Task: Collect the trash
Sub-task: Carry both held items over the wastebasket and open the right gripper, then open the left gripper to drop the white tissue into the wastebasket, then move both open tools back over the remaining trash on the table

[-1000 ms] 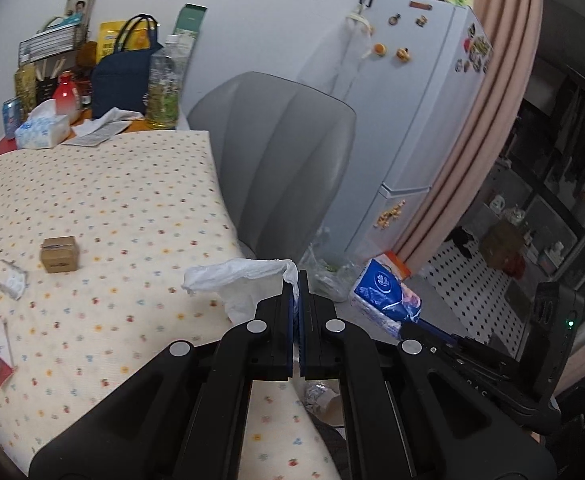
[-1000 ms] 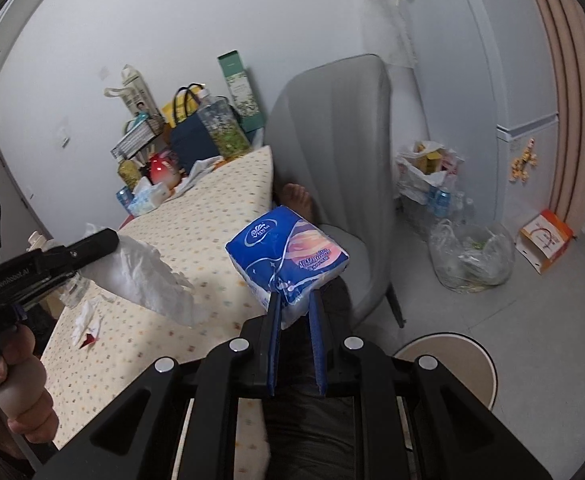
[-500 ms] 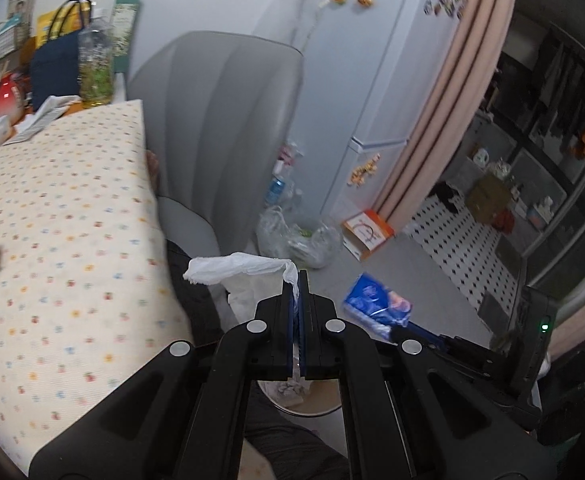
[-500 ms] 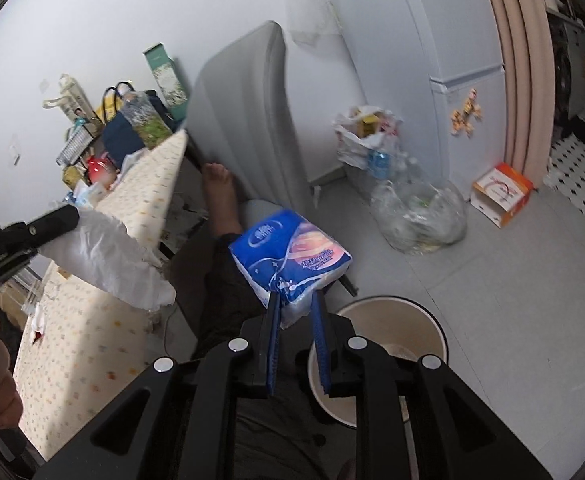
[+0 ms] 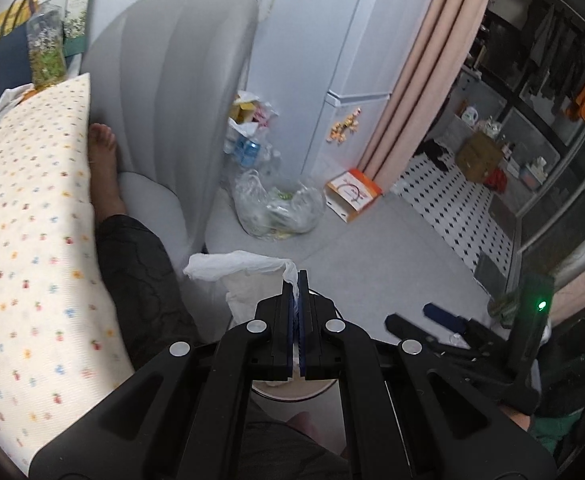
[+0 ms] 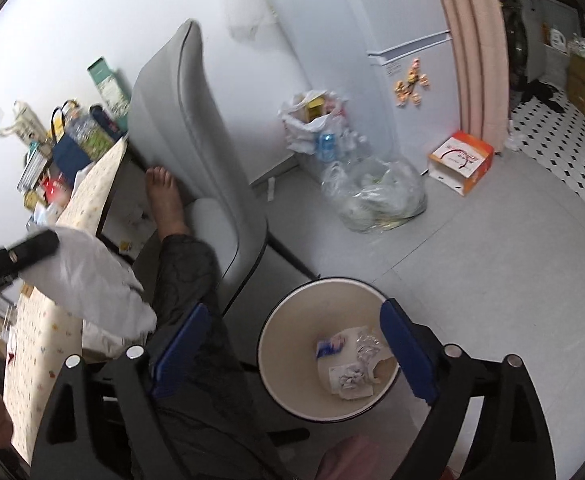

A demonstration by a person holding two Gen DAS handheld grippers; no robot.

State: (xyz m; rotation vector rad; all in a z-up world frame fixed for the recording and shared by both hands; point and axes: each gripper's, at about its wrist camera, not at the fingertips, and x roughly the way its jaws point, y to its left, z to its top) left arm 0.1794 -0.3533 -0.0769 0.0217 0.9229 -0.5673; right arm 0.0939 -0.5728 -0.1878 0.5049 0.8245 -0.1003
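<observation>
Now tissue [image 5: 236, 266] between left jaws.

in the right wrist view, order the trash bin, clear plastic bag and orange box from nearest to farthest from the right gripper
1. Trash bin, directly below the open right gripper.
2. Clear plastic bag, on the floor beyond the bin.
3. Orange box, farther right, by the fridge.
</observation>
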